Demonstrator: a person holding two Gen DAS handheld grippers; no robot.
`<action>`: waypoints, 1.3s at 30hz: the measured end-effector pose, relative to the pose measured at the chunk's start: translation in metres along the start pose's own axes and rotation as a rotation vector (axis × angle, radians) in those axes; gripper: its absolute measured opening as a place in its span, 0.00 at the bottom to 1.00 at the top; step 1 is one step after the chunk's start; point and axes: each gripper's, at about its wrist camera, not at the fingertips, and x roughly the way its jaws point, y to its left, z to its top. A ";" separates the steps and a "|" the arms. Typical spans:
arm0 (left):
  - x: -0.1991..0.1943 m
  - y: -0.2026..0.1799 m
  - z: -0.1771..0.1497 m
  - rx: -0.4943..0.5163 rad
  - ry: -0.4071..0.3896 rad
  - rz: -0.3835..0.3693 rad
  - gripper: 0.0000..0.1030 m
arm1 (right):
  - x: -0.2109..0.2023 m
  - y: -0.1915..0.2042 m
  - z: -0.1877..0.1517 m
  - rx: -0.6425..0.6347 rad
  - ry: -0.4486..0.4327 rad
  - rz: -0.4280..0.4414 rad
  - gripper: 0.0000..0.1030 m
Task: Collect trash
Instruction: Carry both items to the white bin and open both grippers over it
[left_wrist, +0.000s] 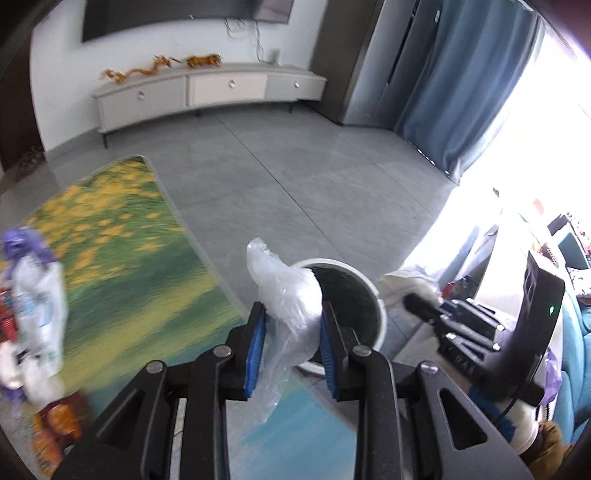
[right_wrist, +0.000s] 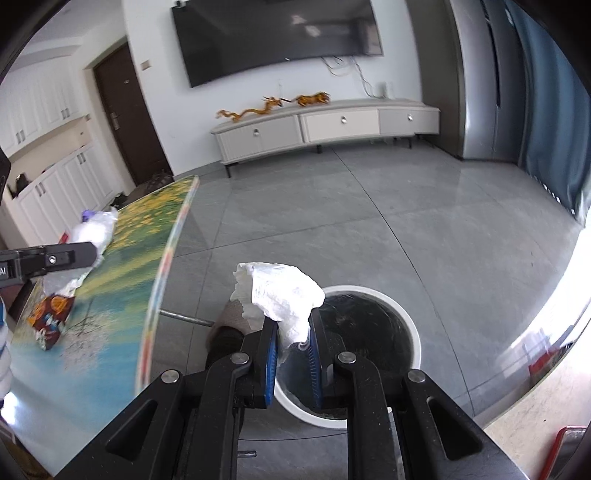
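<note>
Left wrist view shows your left gripper (left_wrist: 293, 325) pinching a crumpled clear plastic bag (left_wrist: 286, 295) between its blue pads (left_wrist: 255, 341); the bag's bulk bulges ahead of the fingertips and a loose tail hangs back below the jaws. Just beyond and to the right of the tips sits the round white-rimmed trash bin (left_wrist: 380, 317), its dark inside open. Plastic film like this looks nearly weightless, limp and slick, so I judge it may cling to a pad or drift as it falls; hold it on the bunched middle, as you do now, not on the trailing edge.

Your right gripper (right_wrist: 291, 334) is clamped on a wad of white tissue paper (right_wrist: 280, 291), which puffs up above and ahead of the tips. The bin (right_wrist: 415, 332) lies directly under and ahead of those jaws. Tissue is soft, light and tears easily, so a grip on the compressed stem suits it.

More rubbish waits to the left of both claws on the painted glass table (right_wrist: 122, 295): a white plastic bag (right_wrist: 94, 234) and an orange snack packet (right_wrist: 51, 319).
</note>
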 end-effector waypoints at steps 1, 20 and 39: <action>0.012 -0.003 0.006 -0.007 0.020 -0.015 0.25 | 0.004 -0.003 0.001 0.009 0.007 -0.005 0.14; 0.137 -0.011 0.042 -0.117 0.209 -0.071 0.26 | 0.096 -0.050 -0.003 0.140 0.167 -0.094 0.16; 0.175 -0.010 0.054 -0.189 0.261 -0.102 0.27 | 0.111 -0.087 -0.013 0.234 0.176 -0.169 0.57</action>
